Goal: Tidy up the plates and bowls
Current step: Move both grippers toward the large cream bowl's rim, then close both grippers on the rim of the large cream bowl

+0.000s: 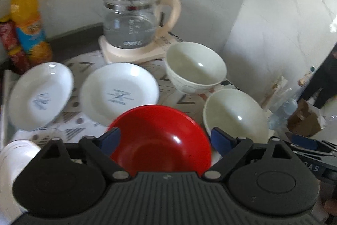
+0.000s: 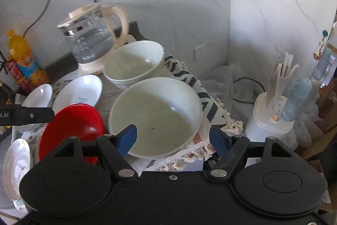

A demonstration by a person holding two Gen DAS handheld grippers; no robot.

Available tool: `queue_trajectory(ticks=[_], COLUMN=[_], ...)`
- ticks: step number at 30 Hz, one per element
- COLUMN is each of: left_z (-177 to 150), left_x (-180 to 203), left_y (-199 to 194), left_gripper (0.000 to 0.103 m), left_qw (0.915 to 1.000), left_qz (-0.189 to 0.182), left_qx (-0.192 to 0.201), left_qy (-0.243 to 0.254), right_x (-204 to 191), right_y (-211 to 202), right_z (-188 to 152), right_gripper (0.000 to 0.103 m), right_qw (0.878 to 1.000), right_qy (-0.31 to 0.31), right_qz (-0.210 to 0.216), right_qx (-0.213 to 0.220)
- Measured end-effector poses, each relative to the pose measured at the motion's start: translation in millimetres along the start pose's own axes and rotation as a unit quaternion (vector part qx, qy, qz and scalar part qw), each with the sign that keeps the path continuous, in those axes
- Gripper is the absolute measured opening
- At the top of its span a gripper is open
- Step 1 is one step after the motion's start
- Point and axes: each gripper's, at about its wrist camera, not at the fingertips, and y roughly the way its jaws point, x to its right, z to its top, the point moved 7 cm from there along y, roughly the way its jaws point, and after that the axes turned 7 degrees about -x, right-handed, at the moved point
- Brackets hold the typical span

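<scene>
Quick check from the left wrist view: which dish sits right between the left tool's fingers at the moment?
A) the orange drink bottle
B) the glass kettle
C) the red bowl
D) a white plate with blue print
C: the red bowl lies between the open fingers of the left tool, with no pad pressing on it; the printed white plates sit farther back on the cloth.

The patterned cloth (image 1: 71, 130) is crowded: two white plates (image 1: 42, 96) (image 1: 120, 92) at the left, a red bowl (image 1: 162, 138) in front, two pale bowls (image 1: 195, 66) (image 1: 233, 115) at the right, nearly rim to rim. Bare cloth shows only in narrow strips between them. Behind, the glass kettle (image 1: 132, 20) on its base blocks the corner, with an orange bottle (image 1: 27, 18) at far left. Walls close the back and right (the table edge drops off beside the nearer pale bowl)
</scene>
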Motion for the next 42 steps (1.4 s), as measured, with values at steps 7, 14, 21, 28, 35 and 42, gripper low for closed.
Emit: queue_trajectory(ticks=[7, 14, 21, 28, 35, 42], left_z=[20.9, 33.7, 36.8, 38.0, 39.1, 39.3], left_x=[17.5, 38.0, 47.4, 53.1, 54.9, 58.6], left_y=[37.2, 66.9, 97.7, 119.5, 136.8, 136.2], left_gripper=[0.067, 0.051, 0.032, 0.024, 0.008, 0.004], left_qw=[0.9984, 0.9947, 0.9921, 0.9917, 0.9912, 0.9913], left_qz=[-0.041, -0.075, -0.074, -0.06, -0.049, -0.04], left_qx=[-0.038, -0.064, -0.096, -0.11, -0.122, -0.125], left_qy=[0.01, 0.028, 0.031, 0.03, 0.016, 0.014], right_x=[10.1, 18.3, 25.5, 29.0, 27.6, 26.6], right_y=[23.6, 44.1, 58.8, 71.2, 82.2, 72.7], right_z=[11.8, 12.8, 9.8, 9.7, 12.3, 23.7], right_gripper=[0.064, 0.046, 0.03, 0.028, 0.012, 0.011], right_qw=[1.0, 0.998, 0.996, 0.996, 0.996, 0.997], right_qy=[0.015, 0.026, 0.033, 0.031, 0.024, 0.014], right_qz=[-0.006, -0.008, -0.005, -0.016, 0.003, 0.001], right_qx=[-0.026, -0.055, -0.078, -0.081, -0.088, -0.073])
